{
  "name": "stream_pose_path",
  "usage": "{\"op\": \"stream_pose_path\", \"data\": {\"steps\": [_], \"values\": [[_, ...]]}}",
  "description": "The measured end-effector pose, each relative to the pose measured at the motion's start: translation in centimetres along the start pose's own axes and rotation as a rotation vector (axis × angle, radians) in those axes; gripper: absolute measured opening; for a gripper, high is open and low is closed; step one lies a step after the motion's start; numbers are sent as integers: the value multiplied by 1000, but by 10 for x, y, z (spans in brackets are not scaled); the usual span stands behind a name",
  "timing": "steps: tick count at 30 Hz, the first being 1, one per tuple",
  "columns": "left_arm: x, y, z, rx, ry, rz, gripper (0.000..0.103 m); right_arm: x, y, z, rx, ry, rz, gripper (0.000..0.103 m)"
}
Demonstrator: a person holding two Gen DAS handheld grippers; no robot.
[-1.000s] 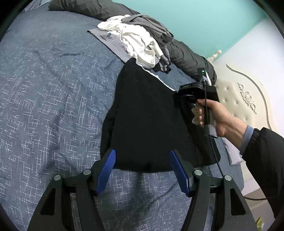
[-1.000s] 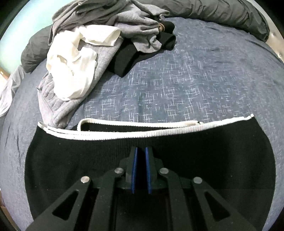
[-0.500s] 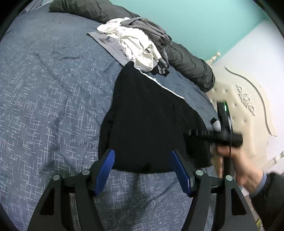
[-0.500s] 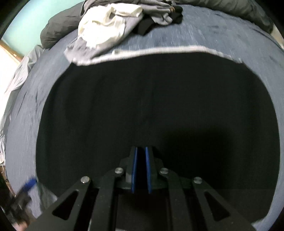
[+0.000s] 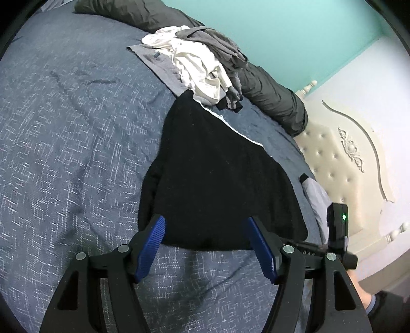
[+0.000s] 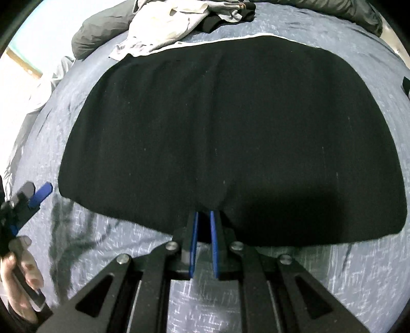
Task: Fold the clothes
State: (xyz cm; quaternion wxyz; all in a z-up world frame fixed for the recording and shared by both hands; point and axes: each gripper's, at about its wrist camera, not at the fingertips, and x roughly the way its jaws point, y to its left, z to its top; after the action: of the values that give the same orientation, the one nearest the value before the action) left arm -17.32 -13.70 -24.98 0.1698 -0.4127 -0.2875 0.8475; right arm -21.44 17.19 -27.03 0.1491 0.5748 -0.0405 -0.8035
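Black knit garment [image 6: 230, 133] lies flat, rounded, on crosshatched bedspread [image 5: 64, 153].

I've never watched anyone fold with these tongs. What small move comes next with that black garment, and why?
Probably open the right tongs and back off. They are shut on the near edge of the black garment, which already lies spread flat on the blue bedspread. The left tongs are open, holding nothing.

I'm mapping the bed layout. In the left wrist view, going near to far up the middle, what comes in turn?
left gripper → black garment → white garment on the clothes pile → dark grey duvet → turquoise wall
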Motion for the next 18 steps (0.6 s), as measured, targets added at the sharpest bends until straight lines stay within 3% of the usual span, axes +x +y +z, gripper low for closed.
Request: {"op": "stream_pose_path", "data": {"steps": [7, 11, 18], "values": [[6, 10, -1, -60, 13, -18, 76, -7, 2, -27, 2, 5, 47, 8], [10, 13, -3, -78, 24, -7, 76, -22, -14, -44, 60, -60, 80, 8], [16, 14, -7, -106, 18, 15, 80, -40, -65, -44, 165, -234, 119, 12]]}}
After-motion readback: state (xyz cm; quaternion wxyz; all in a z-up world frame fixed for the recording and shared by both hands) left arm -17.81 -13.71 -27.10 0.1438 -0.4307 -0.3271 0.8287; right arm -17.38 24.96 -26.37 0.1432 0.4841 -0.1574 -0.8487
